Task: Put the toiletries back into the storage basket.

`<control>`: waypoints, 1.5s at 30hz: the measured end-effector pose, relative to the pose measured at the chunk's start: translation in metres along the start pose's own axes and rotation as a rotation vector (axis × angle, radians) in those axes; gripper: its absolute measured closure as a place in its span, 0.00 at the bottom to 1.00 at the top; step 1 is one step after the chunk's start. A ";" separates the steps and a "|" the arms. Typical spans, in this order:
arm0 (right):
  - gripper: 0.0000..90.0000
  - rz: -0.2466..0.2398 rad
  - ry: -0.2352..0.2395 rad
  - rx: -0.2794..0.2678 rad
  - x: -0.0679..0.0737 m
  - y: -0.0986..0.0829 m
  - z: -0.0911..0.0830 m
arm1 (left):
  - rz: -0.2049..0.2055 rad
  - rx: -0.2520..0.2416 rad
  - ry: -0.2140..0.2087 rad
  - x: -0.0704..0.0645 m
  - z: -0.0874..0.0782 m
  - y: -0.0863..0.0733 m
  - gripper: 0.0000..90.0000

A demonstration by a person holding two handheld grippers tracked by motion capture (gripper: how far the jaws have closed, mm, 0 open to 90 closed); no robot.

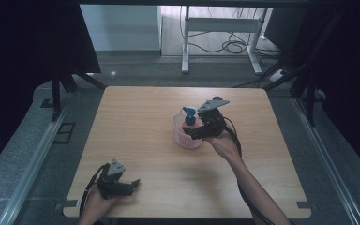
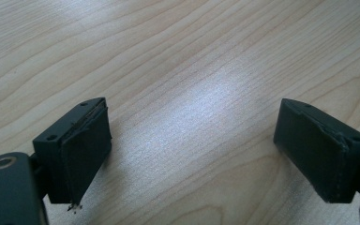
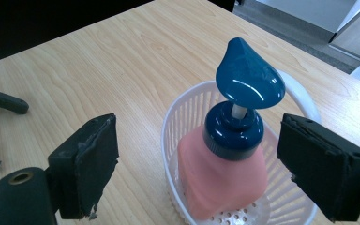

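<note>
- Right gripper (image 1: pixel 198 132) hangs over the middle of the table (image 1: pixel 136 140), just at the near-right side of the basket (image 1: pixel 187 139), and its jaws are spread wide with nothing between the pads.
- From the right gripper view, that gripper (image 3: pixel 194 164) looks straight down on the bottle (image 3: pixel 225 168): pink body, dark blue collar, blue drop-shaped pump head on top.
- Bottle stands upright inside the white slotted basket (image 3: pixel 187 108), pink body down in the bowl, pump head rising clear above the rim.
- One black pad (image 3: pixel 91 161) sits off to one side of the bottle, the other off the opposite side; both are apart from bottle and basket, no contact showing.
- High view has the bottle (image 1: pixel 189 117) with its blue head poking up beside the gripper's grey plate.
- Left gripper (image 1: pixel 124 186) sits low at the near-left corner of the table, held by a hand (image 1: pixel 96 204) at the table's edge, well apart from the basket.
- Left gripper view: that gripper (image 2: pixel 192 150) has its jaws wide apart too, bare wood grain between them, gripping nothing.
- In the right gripper view the left gripper's tips (image 3: pixel 2 101) peek in at the far edge.
</note>
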State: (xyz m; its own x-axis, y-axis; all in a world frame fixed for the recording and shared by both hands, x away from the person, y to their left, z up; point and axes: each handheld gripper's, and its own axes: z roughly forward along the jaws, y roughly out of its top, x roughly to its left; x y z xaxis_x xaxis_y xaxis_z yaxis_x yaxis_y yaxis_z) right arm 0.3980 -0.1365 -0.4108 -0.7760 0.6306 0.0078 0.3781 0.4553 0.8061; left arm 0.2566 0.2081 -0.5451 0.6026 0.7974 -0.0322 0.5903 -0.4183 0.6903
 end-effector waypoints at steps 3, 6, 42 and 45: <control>0.13 -0.001 0.001 0.000 0.001 -0.002 -0.002 | -0.001 0.000 0.000 0.000 0.000 0.000 0.12; 0.13 -0.005 0.001 0.003 0.002 -0.004 -0.004 | -0.001 0.000 0.001 0.000 0.000 0.000 0.12; 0.12 -0.059 0.005 -0.007 0.022 -0.025 -0.043 | -0.001 -0.002 0.002 0.000 0.000 0.000 0.12; 0.12 -0.065 0.009 -0.004 0.024 -0.028 -0.046 | -0.001 -0.002 0.002 0.000 0.000 0.000 0.12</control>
State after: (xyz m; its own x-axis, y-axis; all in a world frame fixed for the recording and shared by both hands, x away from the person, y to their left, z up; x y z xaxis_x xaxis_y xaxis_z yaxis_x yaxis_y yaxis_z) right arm 0.3452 -0.1628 -0.4063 -0.8036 0.5939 -0.0393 0.3245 0.4924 0.8077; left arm 0.2565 0.2079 -0.5452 0.6008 0.7988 -0.0317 0.5901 -0.4163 0.6917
